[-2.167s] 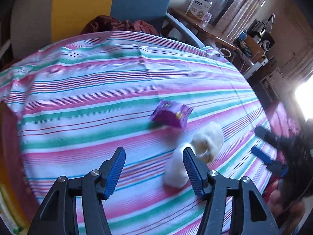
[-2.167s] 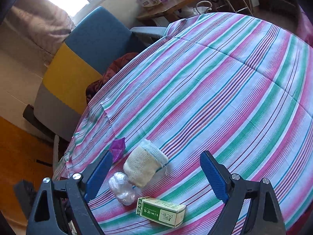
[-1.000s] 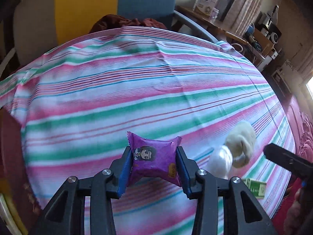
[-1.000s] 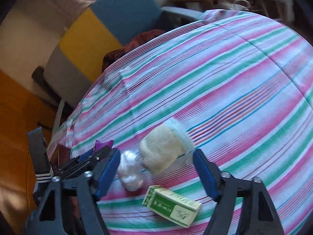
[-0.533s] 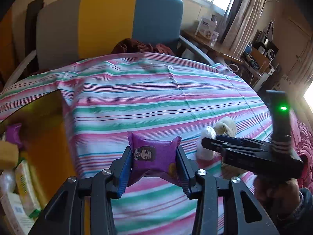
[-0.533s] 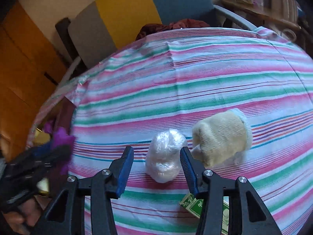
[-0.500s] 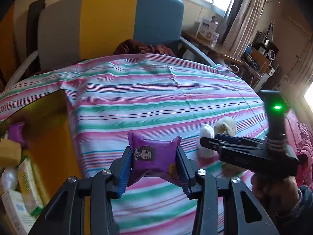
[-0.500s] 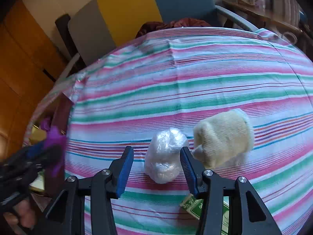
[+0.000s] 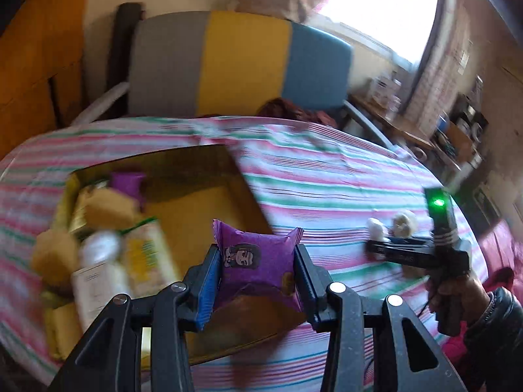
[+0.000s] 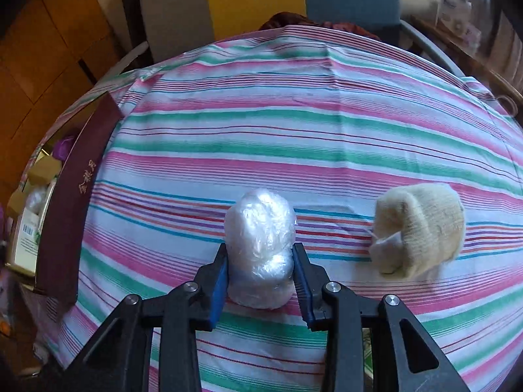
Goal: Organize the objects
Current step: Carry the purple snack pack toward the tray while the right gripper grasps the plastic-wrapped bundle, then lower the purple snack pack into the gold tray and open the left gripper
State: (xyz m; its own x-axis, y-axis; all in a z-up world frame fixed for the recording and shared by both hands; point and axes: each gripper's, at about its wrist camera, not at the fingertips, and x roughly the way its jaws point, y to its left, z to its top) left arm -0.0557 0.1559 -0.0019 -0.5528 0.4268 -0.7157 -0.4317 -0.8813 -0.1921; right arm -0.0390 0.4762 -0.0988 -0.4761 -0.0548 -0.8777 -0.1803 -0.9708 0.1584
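Note:
My left gripper [image 9: 256, 277] is shut on a purple snack packet [image 9: 258, 268] and holds it above the near right part of an open cardboard box [image 9: 209, 176] that has several items in it. My right gripper [image 10: 260, 281] is shut on a clear plastic-wrapped bundle [image 10: 260, 245] that rests on the striped tablecloth [image 10: 294, 130]. A cream knitted roll [image 10: 421, 225] lies on the cloth to its right. In the left wrist view the right gripper [image 9: 379, 248] shows at the right, by the bundle [image 9: 376, 227] and the roll [image 9: 404, 222].
The box's dark red side [image 10: 75, 196] stands at the left of the right wrist view. A grey, yellow and blue chair [image 9: 242, 65] stands behind the table. A wooden side table [image 9: 402, 130] with clutter is at the back right.
My left gripper has swung left with the purple packet and now hangs over the box. My right gripper has closed on the plastic-wrapped bundle.

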